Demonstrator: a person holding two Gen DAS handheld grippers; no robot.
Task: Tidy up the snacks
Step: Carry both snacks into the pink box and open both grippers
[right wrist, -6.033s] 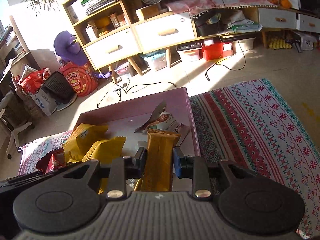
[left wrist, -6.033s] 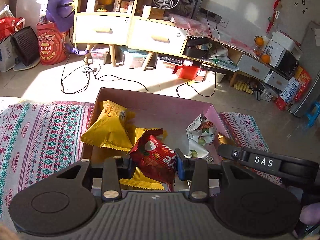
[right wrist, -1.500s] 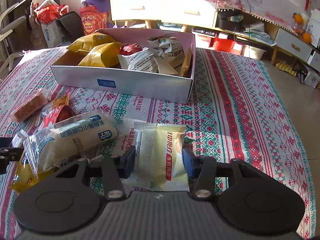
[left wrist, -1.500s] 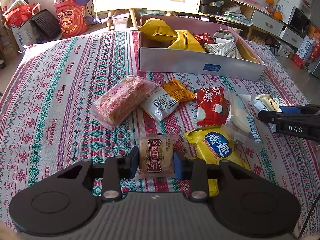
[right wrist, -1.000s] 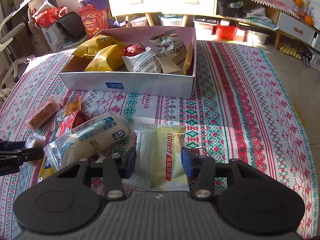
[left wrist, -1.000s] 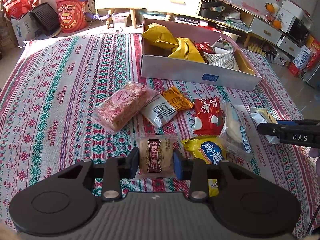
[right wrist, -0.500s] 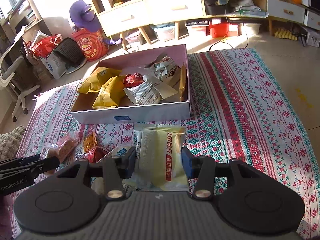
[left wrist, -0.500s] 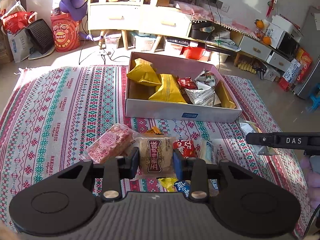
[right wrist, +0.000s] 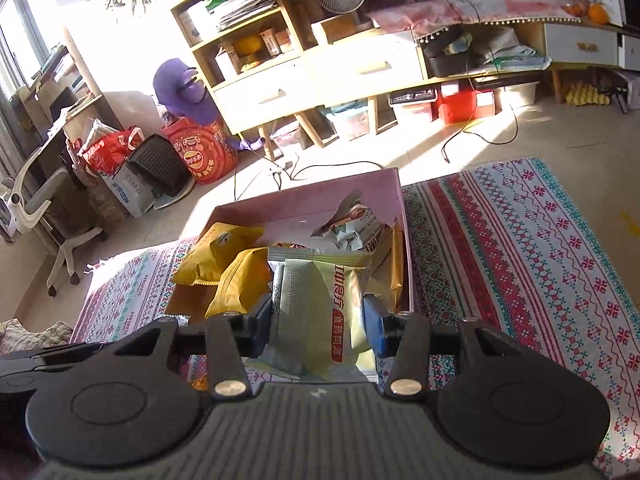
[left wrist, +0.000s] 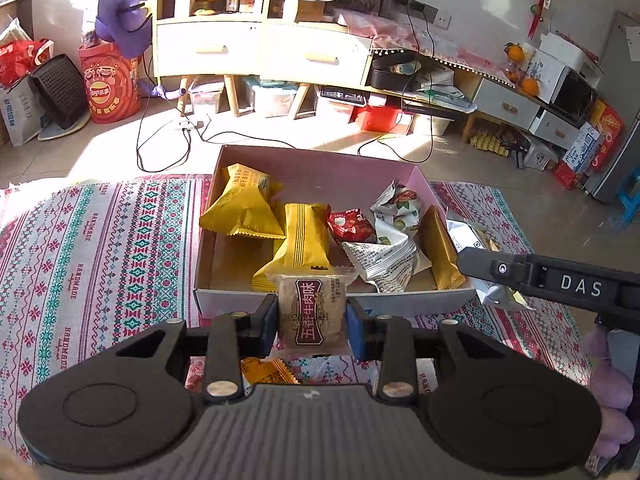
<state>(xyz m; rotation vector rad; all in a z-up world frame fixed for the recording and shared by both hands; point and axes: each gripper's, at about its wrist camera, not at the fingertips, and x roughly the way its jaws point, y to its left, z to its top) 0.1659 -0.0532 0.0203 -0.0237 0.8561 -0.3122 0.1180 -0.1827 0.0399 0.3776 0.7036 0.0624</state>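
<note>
Holding yellow packets (left wrist: 244, 208), pink box (left wrist: 320, 168) sits open.

A patterned cloth (left wrist: 100, 248) spreads across the frame's middle. A pink box (left wrist: 320, 172) sits on it at centre; an orange packet (left wrist: 266, 372) lies below.

The box (left wrist: 320, 176) is open on top; its left front corner shows bare floor, while yellow packets (left wrist: 244, 208) and white wrappers (left wrist: 384, 256) (heaped toward the right wall) crowd the rest.
</note>
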